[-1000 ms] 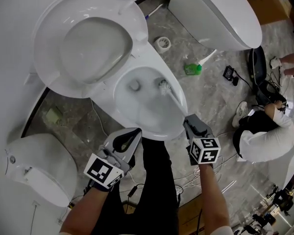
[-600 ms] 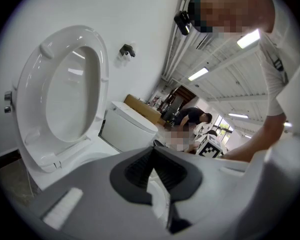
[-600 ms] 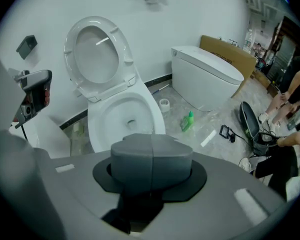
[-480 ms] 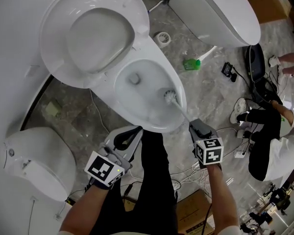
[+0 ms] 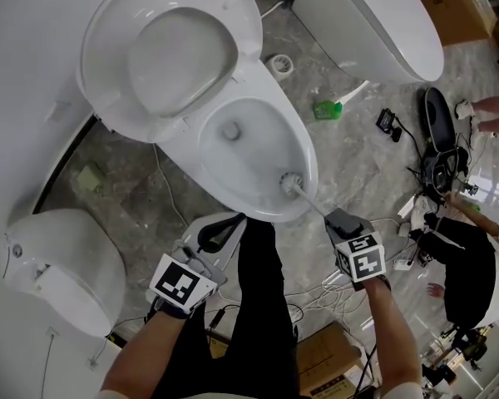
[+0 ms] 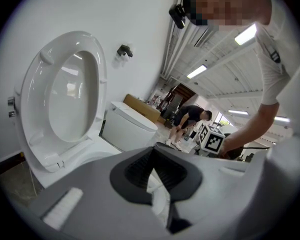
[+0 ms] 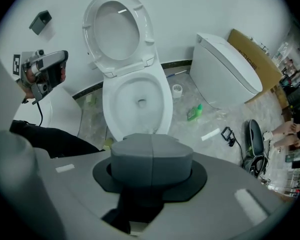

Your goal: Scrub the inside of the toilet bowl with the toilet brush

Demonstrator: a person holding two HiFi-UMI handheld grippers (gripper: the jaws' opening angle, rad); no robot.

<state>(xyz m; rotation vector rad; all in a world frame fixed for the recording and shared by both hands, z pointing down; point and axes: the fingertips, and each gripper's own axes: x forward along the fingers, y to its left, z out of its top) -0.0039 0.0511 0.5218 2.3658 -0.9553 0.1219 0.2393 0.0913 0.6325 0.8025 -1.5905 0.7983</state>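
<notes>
A white toilet bowl (image 5: 303, 152) stands before me with its seat and lid (image 5: 175, 52) raised. The toilet brush head (image 5: 289, 181) rests inside the bowl against the near right wall. Its thin handle runs down and right into my right gripper (image 5: 339, 219), which is shut on it. In the right gripper view the shut jaws hide the brush, and the bowl (image 7: 140, 104) lies just beyond them. My left gripper (image 5: 233, 221) hovers at the bowl's near rim, fingertips together, holding nothing. The raised seat (image 6: 65, 99) fills the left of the left gripper view.
A second toilet (image 5: 374, 23) stands at the upper right and a third (image 5: 62, 273) at the lower left. A green bottle (image 5: 326, 109) and a tape roll (image 5: 278, 63) lie on the floor. Cables (image 5: 316, 298) trail near my legs. A person (image 5: 466, 256) bends at the right.
The brush head has slid from the bowl's far right side to its near right wall as my right gripper drew back. The left gripper barely moved. The person at the right shifted.
</notes>
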